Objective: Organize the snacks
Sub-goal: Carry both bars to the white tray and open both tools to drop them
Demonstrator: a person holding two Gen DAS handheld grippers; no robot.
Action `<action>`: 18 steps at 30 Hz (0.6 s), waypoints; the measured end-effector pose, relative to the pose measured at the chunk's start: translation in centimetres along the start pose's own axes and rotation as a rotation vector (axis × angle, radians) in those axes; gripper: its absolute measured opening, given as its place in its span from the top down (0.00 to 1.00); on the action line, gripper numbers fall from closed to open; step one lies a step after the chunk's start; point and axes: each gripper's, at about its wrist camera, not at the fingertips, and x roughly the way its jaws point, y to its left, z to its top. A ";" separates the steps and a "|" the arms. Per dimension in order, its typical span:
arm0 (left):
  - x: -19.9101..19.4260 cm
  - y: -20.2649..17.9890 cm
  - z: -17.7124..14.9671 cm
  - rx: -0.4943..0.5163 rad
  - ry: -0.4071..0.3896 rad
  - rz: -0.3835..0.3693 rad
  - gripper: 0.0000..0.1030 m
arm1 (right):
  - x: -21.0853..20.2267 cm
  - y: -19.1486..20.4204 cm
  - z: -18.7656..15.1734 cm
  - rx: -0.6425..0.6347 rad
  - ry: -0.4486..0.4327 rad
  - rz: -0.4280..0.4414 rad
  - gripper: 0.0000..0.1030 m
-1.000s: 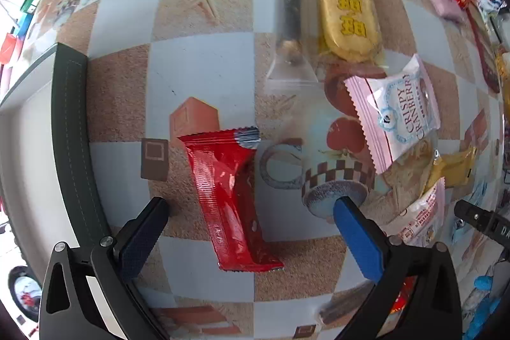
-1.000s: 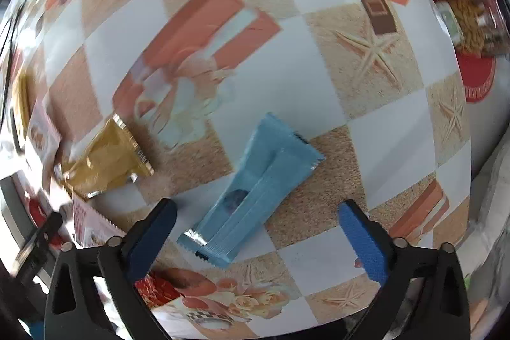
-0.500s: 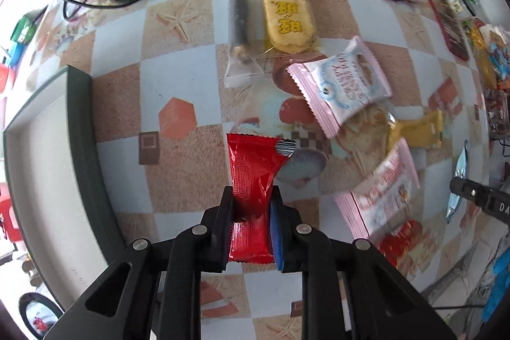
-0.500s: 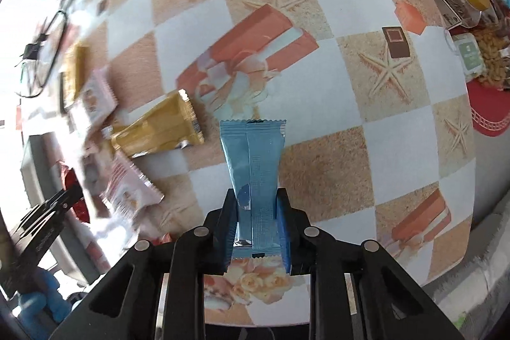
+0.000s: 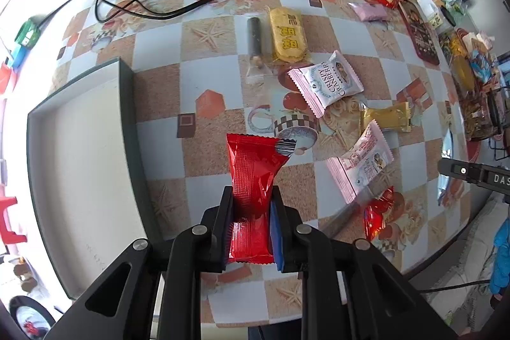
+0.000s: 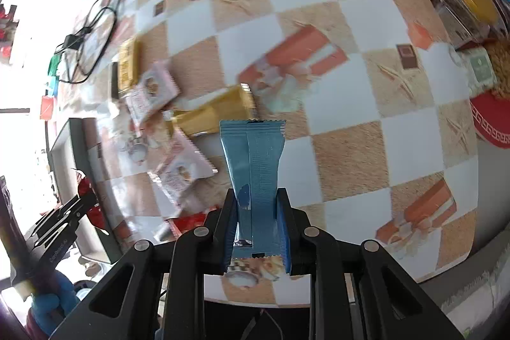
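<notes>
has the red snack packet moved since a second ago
Yes. The red snack packet lay flat on the checkered tablecloth; now the left gripper holds it lifted off the cloth, beside the grey tray.

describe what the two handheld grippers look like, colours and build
Both match: the left gripper and right gripper have matte black linkage arms with round silver pivot screws, and blue pads lining the fingers. White lettering marks the left gripper's side in the right wrist view.
</notes>
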 end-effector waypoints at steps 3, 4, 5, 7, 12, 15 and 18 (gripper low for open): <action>-1.0 0.3 0.1 -0.015 -0.019 0.001 0.78 | 0.2 0.7 0.1 -0.031 0.003 0.006 0.76; -1.3 1.3 -0.2 -0.019 -0.024 -0.001 0.78 | 0.4 1.0 0.1 -0.043 0.003 0.008 0.76; -1.6 1.6 -0.3 -0.027 -0.034 -0.001 0.78 | 0.6 1.8 0.0 -0.056 0.004 0.012 0.76; -2.3 2.7 -1.1 -0.038 -0.045 -0.007 0.78 | 0.7 3.6 0.0 -0.091 0.005 0.017 0.76; -3.3 5.0 -1.9 -0.076 -0.070 0.000 0.78 | 1.2 8.1 0.2 -0.178 0.016 0.030 0.76; -3.6 6.7 -2.5 -0.110 -0.078 0.007 0.78 | 2.1 11.6 0.3 -0.248 0.028 0.036 0.76; -3.6 8.8 -3.2 -0.151 -0.082 0.017 0.78 | 3.0 14.8 0.2 -0.316 0.043 0.046 0.76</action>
